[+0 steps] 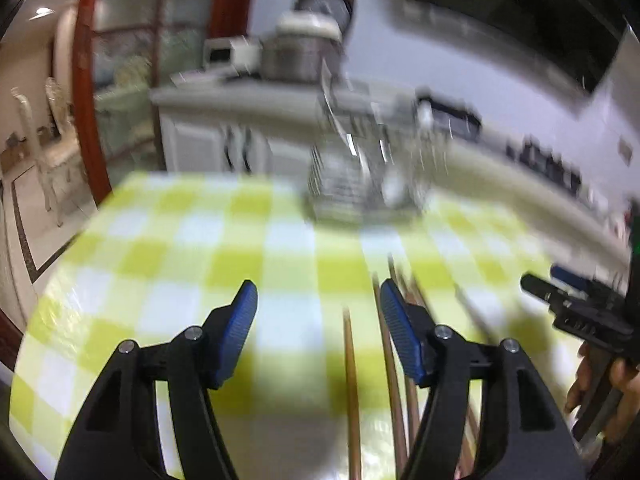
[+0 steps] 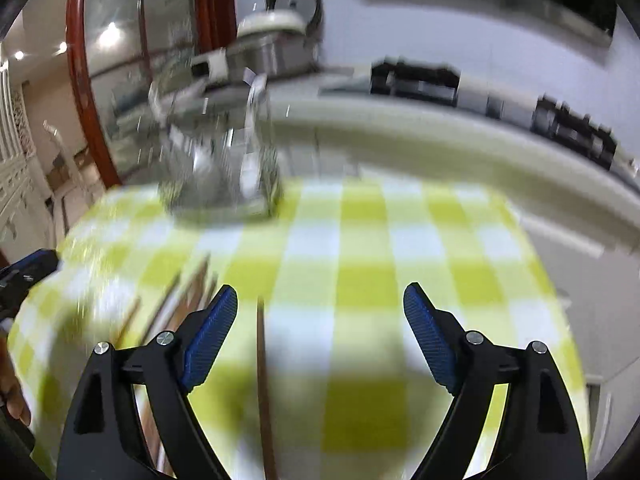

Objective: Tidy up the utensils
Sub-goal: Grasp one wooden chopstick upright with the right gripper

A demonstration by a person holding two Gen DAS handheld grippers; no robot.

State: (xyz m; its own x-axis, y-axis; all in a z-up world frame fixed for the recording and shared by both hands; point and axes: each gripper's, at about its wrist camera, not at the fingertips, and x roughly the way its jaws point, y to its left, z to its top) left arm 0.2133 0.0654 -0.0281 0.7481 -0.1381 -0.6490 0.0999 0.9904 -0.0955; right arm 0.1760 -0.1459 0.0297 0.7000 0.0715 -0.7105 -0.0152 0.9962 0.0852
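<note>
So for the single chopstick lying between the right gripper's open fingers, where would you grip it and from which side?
Probably mid-shaft, from above. The chopstick lies flat on the checked tablecloth, running away from the camera, so the open right gripper already straddles it crosswise. It lies apart from the other chopsticks, leaving room for the left finger.

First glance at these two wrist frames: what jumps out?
The yellow-green checked tablecloth fills both views. At its far edge stands a wire utensil rack, blurred, with cutlery sticking up. Nearer, several brown chopsticks lie loose on the cloth, one between the open left gripper fingers and one running up between those of the open right gripper; neither pad touches a stick.
</note>
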